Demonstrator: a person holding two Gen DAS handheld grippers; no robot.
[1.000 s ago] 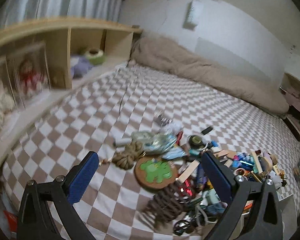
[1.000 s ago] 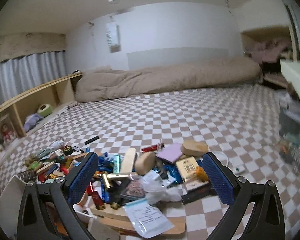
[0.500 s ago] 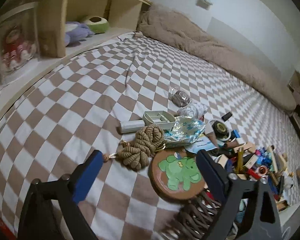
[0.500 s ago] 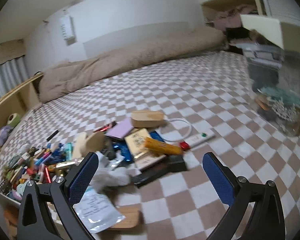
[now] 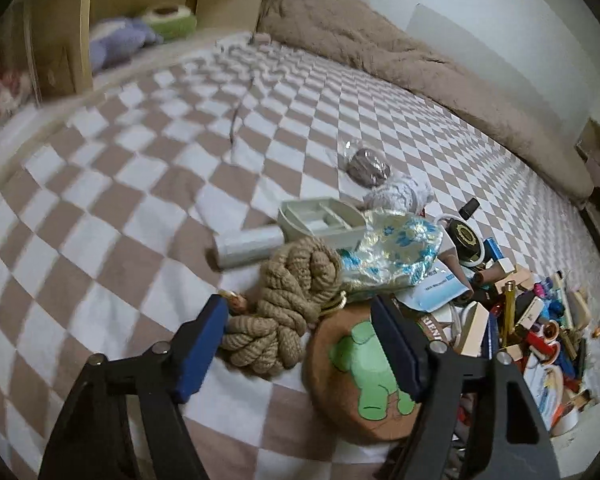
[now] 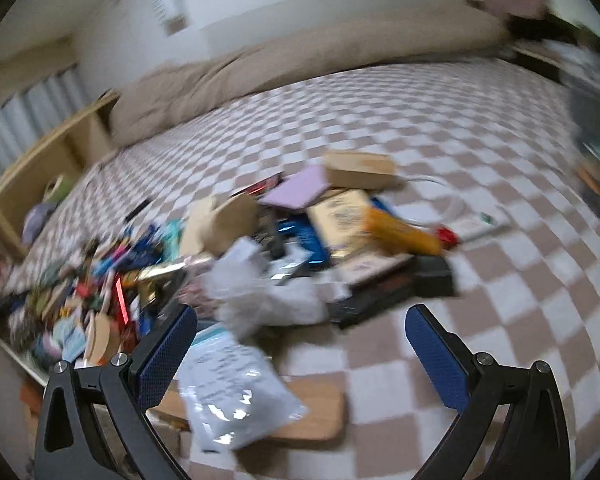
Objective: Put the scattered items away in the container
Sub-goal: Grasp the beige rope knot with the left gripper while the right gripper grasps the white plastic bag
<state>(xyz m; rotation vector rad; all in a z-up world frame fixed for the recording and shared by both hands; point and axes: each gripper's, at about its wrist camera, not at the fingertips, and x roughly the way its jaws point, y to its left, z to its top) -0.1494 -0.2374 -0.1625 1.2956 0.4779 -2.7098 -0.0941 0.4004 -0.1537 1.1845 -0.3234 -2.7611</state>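
The coil of tan rope (image 5: 288, 300) is lying on the checked blanket (image 5: 112, 216), sitting between the left gripper (image 5: 300, 340)'s closing jaws, not yet pinched. Its loose loops are likely to snag the round elephant coaster (image 5: 360, 376) touching it. The right gripper (image 6: 300, 354) is hanging open over a plastic packet (image 6: 236, 396). Its print is proving too blurred to read.

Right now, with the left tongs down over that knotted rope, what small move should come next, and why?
Probably lower the left tongs a little further and finish closing on the knotted rope. Its jaws have just been closing, the rope bundle lies between them, but the pads don't yet press it. The round wooden coaster lies under the right-hand pad, so keep clear of it.
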